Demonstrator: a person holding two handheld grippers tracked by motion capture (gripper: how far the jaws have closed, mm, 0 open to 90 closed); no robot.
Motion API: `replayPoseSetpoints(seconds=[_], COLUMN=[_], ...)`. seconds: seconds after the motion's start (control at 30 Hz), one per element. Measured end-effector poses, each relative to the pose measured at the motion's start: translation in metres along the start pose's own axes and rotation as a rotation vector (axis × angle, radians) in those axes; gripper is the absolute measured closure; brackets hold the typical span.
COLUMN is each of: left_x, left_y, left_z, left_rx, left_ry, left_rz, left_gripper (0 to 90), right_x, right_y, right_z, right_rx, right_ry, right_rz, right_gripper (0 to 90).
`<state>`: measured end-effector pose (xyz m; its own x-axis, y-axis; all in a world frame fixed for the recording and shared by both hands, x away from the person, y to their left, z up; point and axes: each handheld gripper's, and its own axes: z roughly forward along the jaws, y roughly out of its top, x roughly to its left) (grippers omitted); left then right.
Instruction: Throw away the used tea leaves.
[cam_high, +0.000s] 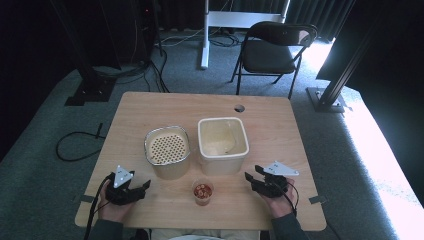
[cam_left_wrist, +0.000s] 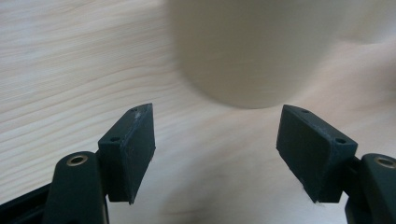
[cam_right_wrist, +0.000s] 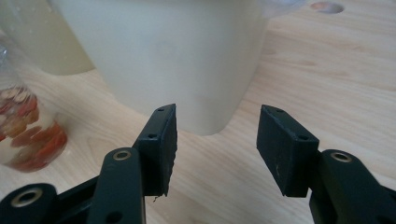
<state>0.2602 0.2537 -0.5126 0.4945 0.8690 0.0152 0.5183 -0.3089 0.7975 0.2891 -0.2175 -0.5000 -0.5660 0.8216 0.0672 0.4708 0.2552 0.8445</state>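
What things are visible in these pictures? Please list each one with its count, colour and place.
table: 1, light wood, centre
strainer container: 1, cream, perforated insert, left of middle
tub: 1, cream, open, right of the strainer container
cup: 1, clear, reddish pieces inside, near front edge
folding chair: 1, black, behind the table
white frame: 1, on the floor at the back
left gripper: 1, black, fingers apart, nothing between
right gripper: 1, black, fingers apart, nothing between
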Motion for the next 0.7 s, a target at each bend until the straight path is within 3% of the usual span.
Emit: replayPoseSetpoints(seconds=[0.07, 0.1, 0.37, 0.47, 0.5, 0.57, 0.6, 0.63, 0.67, 0.7], left_x=[0.000, -0.011, -0.035, -0.037, -0.047, -0.051, -0.056, -0.056, -0.063, -0.063], left_y=[0.000, 0.001, 0.005, 0.005, 0.008, 0.009, 0.011, 0.011, 0.013, 0.013], left_z=[0.000, -0.004, -0.002, -0.001, 0.002, 0.003, 0.006, 0.006, 0.010, 0.010], left_rx=[0.000, -0.036, -0.097, -0.098, -0.118, -0.125, -0.133, -0.133, -0.141, -0.141], left_ry=[0.000, -0.068, -0.227, -0.240, -0.296, -0.307, -0.348, -0.348, -0.392, -0.392], left_rz=[0.000, -0.002, 0.011, 0.014, 0.044, 0.056, 0.068, 0.068, 0.075, 0.075], left_gripper=[28.7, 28.8, 29.0, 29.2, 30.7, 31.3, 31.4, 31.4, 31.3, 31.3], right_x=[0.002, 0.008, 0.033, 0.040, 0.048, 0.051, 0.057, 0.057, 0.062, 0.064], right_y=[-0.001, -0.002, -0.005, -0.006, -0.007, -0.007, -0.008, -0.008, -0.008, -0.008], right_z=[0.002, 0.006, 0.025, 0.029, 0.034, 0.036, 0.040, 0.040, 0.043, 0.044], right_rx=[0.006, 0.015, 0.066, 0.079, 0.093, 0.099, 0.106, 0.106, 0.114, 0.117], right_ry=[0.006, 0.023, 0.097, 0.121, 0.146, 0.156, 0.173, 0.173, 0.189, 0.194], right_rz=[-0.001, -0.011, -0.069, -0.083, -0.100, -0.104, -0.115, -0.115, -0.122, -0.127], right_gripper=[47.2, 47.1, 45.3, 45.2, 45.0, 45.0, 44.8, 44.8, 44.8, 44.8])
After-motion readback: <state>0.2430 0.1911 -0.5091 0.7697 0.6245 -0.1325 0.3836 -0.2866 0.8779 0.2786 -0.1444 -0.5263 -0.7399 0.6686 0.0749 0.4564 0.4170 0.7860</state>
